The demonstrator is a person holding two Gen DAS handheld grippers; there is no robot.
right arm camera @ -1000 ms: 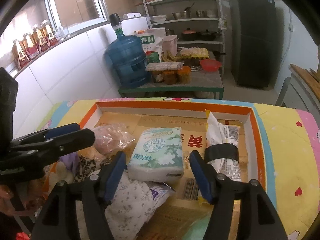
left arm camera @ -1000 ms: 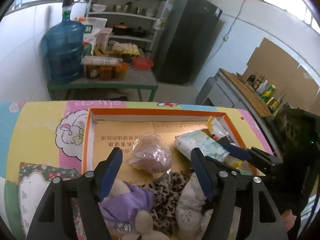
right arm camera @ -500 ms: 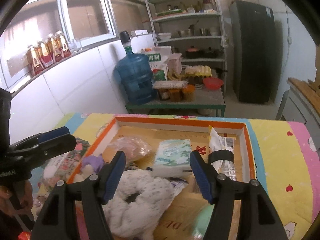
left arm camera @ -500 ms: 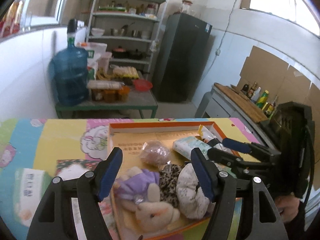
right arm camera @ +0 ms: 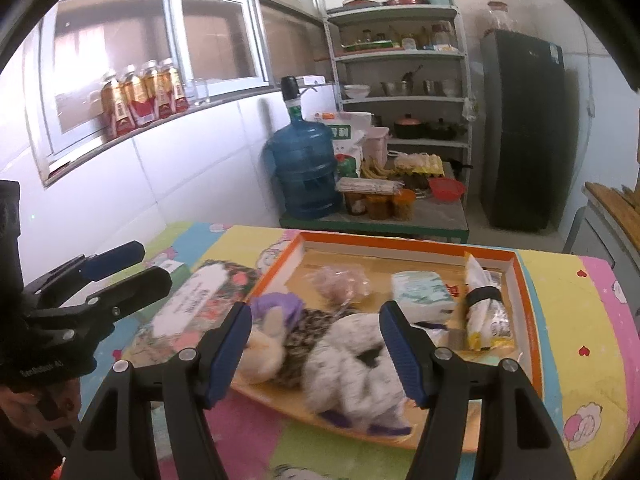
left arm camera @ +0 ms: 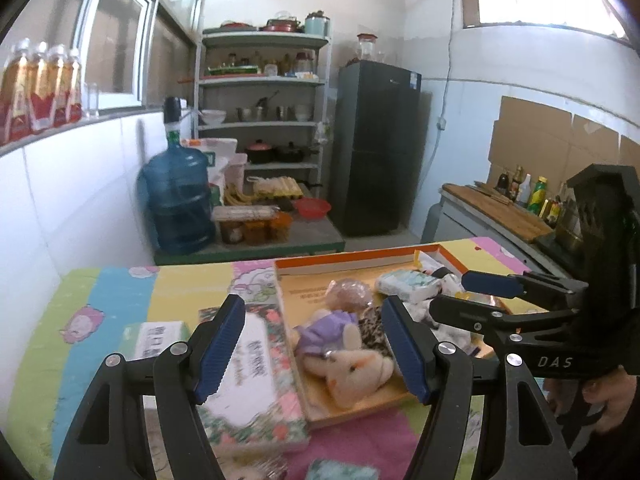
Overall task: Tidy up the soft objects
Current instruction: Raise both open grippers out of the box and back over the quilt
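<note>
Apparently between picks, both the left claw and right claw hover wide and empty above the orange-rimmed tray holding the plush bunny, so next comes choosing another soft item.

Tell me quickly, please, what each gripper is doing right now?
Left gripper: open, holding nothing, raised above the table beside the orange-rimmed box.
Right gripper: open, holding nothing, above the soft toys in the box.
</note>
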